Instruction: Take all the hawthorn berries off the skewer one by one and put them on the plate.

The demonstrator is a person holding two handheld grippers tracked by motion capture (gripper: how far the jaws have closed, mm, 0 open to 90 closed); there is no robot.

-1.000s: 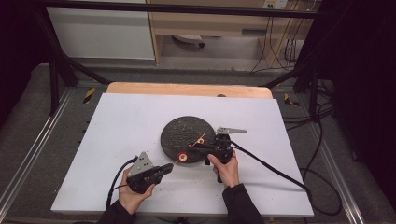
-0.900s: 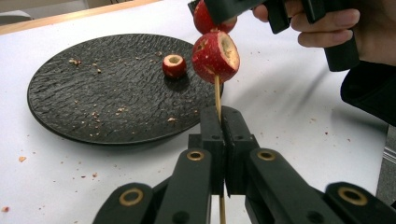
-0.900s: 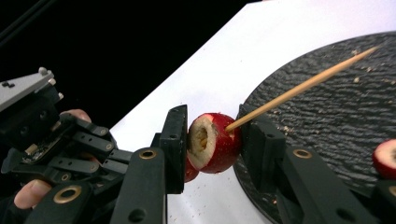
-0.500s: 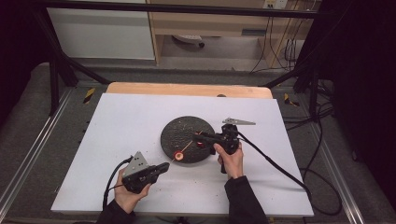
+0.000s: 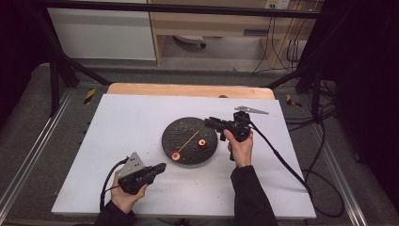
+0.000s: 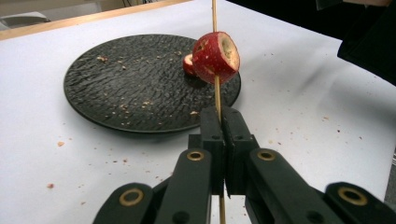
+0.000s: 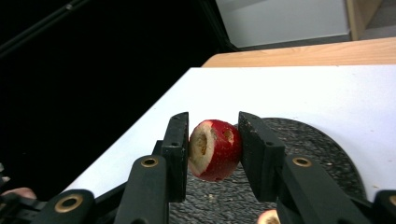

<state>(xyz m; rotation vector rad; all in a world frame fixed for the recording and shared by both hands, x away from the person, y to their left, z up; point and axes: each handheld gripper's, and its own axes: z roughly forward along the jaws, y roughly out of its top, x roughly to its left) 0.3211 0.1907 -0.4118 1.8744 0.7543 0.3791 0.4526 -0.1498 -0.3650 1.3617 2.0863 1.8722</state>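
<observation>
From the high view, I see my left gripper (image 5: 157,168) at the plate's (image 5: 181,129) seven o'clock. Through the left gripper view, jaws clamp the skewer (image 6: 217,95), one fruit piece (image 6: 215,51) threaded. Through the right gripper view, jaws pinch a second piece (image 7: 214,149), unthreaded, I judge.

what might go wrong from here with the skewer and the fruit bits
1. The left hand-held gripper pinches the thin skewer low down, with a threaded piece above; it may tilt or slip.
2. The right hand-held gripper squeezes a cored piece; crumbs on the plate suggest that it may break.
</observation>
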